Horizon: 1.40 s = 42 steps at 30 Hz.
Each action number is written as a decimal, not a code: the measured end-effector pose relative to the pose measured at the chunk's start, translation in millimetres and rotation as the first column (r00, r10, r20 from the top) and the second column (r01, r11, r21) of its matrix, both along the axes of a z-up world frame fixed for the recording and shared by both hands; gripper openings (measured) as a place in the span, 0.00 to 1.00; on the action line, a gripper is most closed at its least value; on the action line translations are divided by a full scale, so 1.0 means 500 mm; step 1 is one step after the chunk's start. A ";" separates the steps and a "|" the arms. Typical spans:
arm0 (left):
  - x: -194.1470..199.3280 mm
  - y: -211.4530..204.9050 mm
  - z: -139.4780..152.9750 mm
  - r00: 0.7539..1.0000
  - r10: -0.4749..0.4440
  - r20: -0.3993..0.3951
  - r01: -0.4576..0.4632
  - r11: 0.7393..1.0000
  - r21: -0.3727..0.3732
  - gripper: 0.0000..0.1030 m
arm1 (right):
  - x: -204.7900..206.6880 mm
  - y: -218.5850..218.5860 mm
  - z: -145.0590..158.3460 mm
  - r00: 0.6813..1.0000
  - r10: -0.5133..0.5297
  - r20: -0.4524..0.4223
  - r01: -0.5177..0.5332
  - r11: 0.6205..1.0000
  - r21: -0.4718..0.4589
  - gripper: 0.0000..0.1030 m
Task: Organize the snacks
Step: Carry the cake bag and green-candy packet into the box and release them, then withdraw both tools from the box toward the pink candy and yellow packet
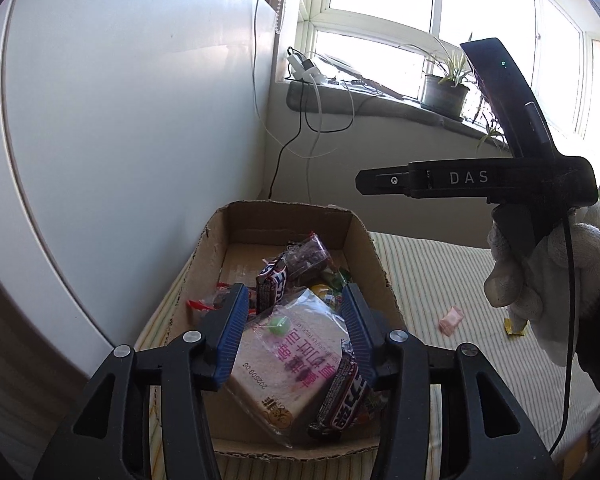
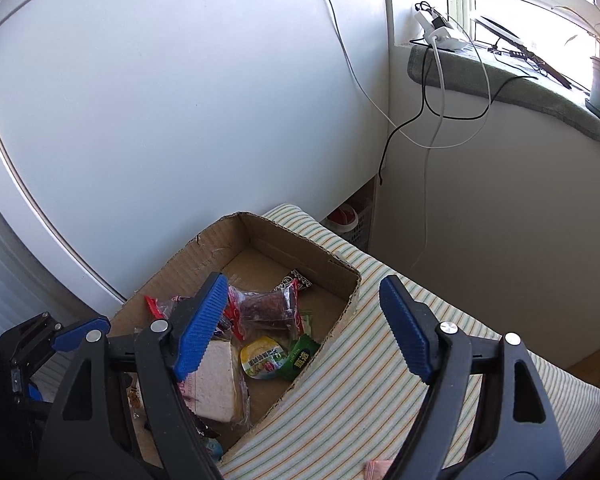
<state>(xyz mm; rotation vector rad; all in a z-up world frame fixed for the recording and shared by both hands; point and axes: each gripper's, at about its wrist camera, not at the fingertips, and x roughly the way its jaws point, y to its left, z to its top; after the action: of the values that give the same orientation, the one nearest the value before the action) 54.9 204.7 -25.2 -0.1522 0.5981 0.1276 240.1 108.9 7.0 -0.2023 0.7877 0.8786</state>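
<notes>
Fingers of the left gripper (image 1: pixel 294 336) stand apart over the near end of the cardboard box (image 1: pixel 364 240), with the wrapped bread slice (image 1: pixel 288 364) lying between them – whether the pads touch its wrapper I cannot tell. Right gripper (image 2: pixel 306 330) hangs spread wide and empty, one finger above the box, the other above the striped cloth (image 2: pixel 380 368). Farther in, a brown cake packet (image 2: pixel 266 306) lies among small sweets – and out on the cloth to the right sit a pink candy (image 1: pixel 451 319) and a yellow one (image 1: pixel 515 326), well apart from the box.
</notes>
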 end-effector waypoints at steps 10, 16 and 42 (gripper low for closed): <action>-0.004 -0.073 0.022 0.999 -0.047 0.019 0.046 0.999 0.023 0.46 | -0.058 -0.109 0.046 0.998 -0.008 0.067 0.008 1.000 -0.002 0.78; 0.005 -0.124 0.024 0.995 -0.094 0.021 0.093 0.996 0.012 0.46 | -0.096 -0.213 0.053 0.993 -0.050 0.107 0.049 0.999 0.009 0.78; 0.204 -0.332 -0.112 0.937 -0.301 -0.179 0.283 0.952 -0.117 0.40 | -0.088 -0.521 -0.147 0.993 -0.087 -0.077 0.078 0.991 -0.111 0.72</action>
<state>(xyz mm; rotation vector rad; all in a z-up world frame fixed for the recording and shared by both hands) 156.6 38.6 -81.2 -0.1367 0.8158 -0.1762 196.3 -151.7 -66.6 -0.2281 0.9141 0.7703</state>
